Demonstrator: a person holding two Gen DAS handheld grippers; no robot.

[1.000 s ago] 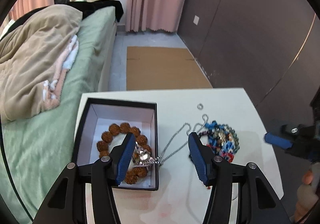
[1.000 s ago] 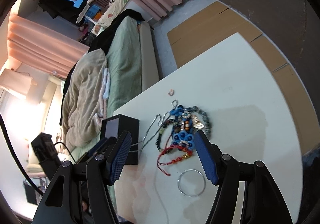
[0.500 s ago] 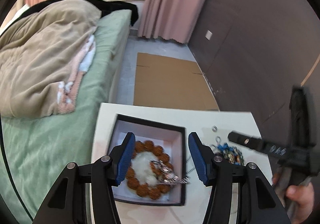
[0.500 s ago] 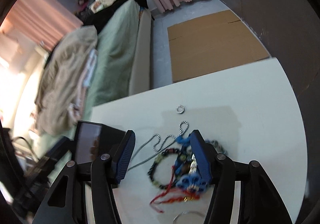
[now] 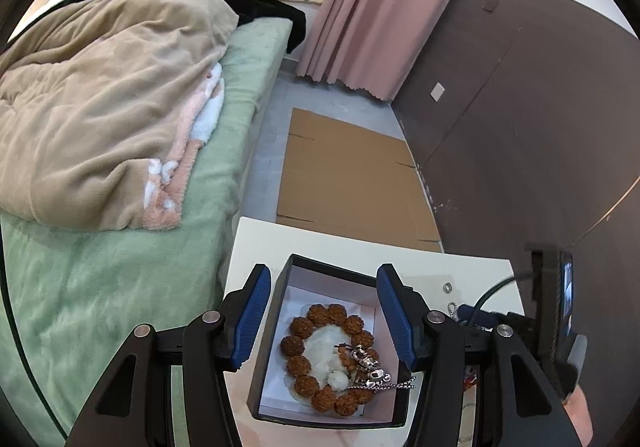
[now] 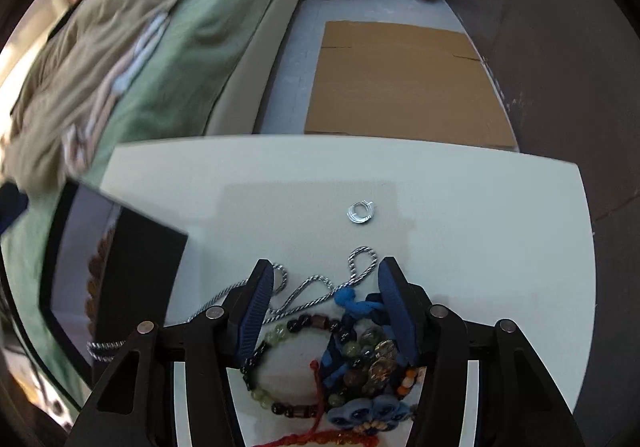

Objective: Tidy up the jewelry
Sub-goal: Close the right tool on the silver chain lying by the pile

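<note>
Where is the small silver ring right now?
In the right wrist view the small silver ring lies alone on the white table, just beyond the silver chain.

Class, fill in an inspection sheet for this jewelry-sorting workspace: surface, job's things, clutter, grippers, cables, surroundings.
Surface: white table, bare at its far side.
Job's things: black box holding a brown bead bracelet; silver chain draped over the box's right wall; silver rope chain, small silver ring and a bracelet pile on the table.
Clutter: nothing seen.
Grippers: left hand-held gripper open above the box; right hand-held gripper open over the pile.
Cables: black cable by the right gripper.
Surroundings: bed, tan blanket, flat cardboard, pink curtain.
</note>
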